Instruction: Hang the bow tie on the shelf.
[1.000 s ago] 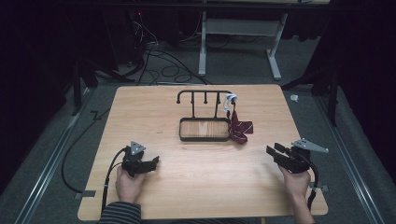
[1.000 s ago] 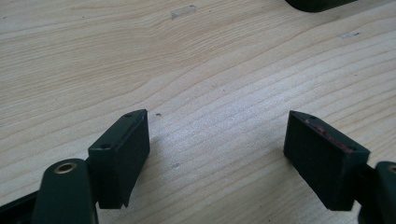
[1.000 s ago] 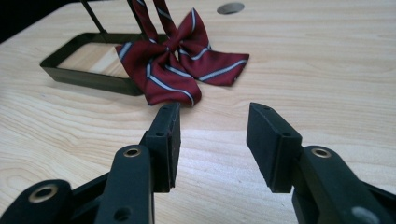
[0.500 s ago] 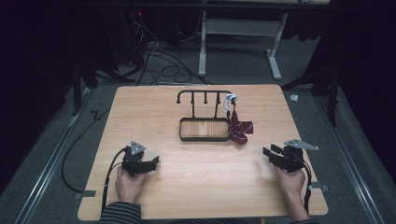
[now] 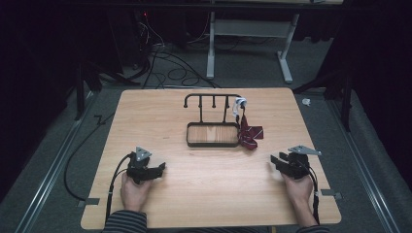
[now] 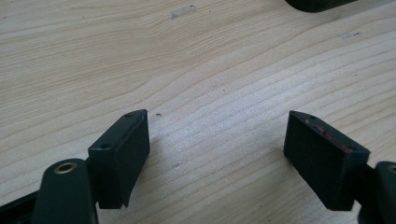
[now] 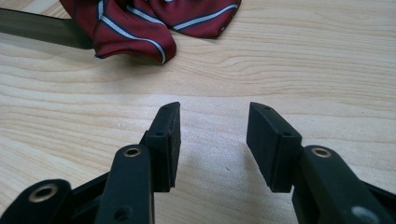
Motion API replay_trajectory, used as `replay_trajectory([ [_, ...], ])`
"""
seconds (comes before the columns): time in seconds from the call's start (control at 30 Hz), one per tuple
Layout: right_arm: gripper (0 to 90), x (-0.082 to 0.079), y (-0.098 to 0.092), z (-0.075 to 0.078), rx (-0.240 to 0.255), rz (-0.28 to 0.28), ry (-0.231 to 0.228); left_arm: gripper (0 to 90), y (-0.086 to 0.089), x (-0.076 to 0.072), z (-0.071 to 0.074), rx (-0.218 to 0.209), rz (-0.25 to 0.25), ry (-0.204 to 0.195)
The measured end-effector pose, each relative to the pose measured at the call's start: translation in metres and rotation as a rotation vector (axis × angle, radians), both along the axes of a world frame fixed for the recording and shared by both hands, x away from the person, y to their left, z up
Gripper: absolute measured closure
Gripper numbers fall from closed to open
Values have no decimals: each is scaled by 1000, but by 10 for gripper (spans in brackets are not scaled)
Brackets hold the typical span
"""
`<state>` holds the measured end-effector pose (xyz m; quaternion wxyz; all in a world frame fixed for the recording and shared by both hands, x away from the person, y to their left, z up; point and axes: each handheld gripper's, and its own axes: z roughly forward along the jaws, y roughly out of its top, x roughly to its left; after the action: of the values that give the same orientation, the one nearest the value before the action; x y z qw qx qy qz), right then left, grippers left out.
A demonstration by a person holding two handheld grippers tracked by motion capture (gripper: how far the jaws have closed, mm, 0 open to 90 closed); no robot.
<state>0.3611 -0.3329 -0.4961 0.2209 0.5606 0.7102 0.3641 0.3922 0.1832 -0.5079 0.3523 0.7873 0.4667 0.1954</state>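
1. So, your right gripper [image 5: 278,160] sits low over the table [image 5: 145,111] near its right edge, jaws apart with nothing between them.
2. Your left gripper [image 5: 158,170] is down at the near left, jaws spread wide over bare wood, also holding nothing.
3. The striped tie [image 5: 249,135] hangs from the right end of the black rack [image 5: 212,99] and piles up beside the tray [image 5: 188,138], touching its right side.
4. From your right gripper the tie [image 7: 140,23] lies ahead and a bit left, well apart from the tips.
5. Its long run goes from the rack hook down toward you.
6. Right hand looks clearly nearer, so I'd guess that one reaches in.
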Motion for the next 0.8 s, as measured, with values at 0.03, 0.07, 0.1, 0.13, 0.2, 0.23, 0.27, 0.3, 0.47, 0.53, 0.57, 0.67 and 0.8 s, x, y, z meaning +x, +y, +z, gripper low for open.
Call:
replay_trajectory([
  [0.03, 565, 0, 1, -1, -2, -2, 3, 229, 0, 0, 0, 0, 0, 0],
  [0.07, 565, 1, 1, -2, -6, -5, 0, 229, 0, 0, 0, 0, 0, 0],
  [0.1, 565, 2, 2, -2, -11, -6, 3, 229, 0, 0, 0, 0, 0, 0],
  [0.13, 565, 2, 3, -3, -19, -3, 7, 229, 0, 0, 0, 0, 0, 0],
  [0.2, 564, 3, 5, -4, -47, -4, 9, 229, 0, 0, 0, 0, 0, 0],
  [0.23, 563, 3, 7, -4, -63, -6, 5, 229, 0, 0, 0, 0, 0, 0],
  [0.27, 562, 3, 8, -4, -74, -3, 7, 229, 0, 0, 0, 0, 0, 0],
  [0.3, 561, 3, 9, -4, -80, -5, 12, 229, 0, 0, 0, 0, 0, 0],
  [0.47, 533, 4, 11, -5, -120, -7, 14, 229, 0, 0, 0, 0, 0, 0],
  [0.53, 501, 4, 11, -5, -117, -15, 17, 229, 0, 0, 0, 0, 0, 0],
  [0.57, 489, 4, 11, -5, -119, -14, 17, 229, 0, 0, 0, 0, 0, 0],
  [0.67, 458, 4, 11, -5, -120, -14, 20, 229, 0, 0, 0, 0, 0, 0],
  [0.8, 455, 4, 11, -5, -119, -14, 21, 229, 0, 0, 0, 0, 0, 0],
])
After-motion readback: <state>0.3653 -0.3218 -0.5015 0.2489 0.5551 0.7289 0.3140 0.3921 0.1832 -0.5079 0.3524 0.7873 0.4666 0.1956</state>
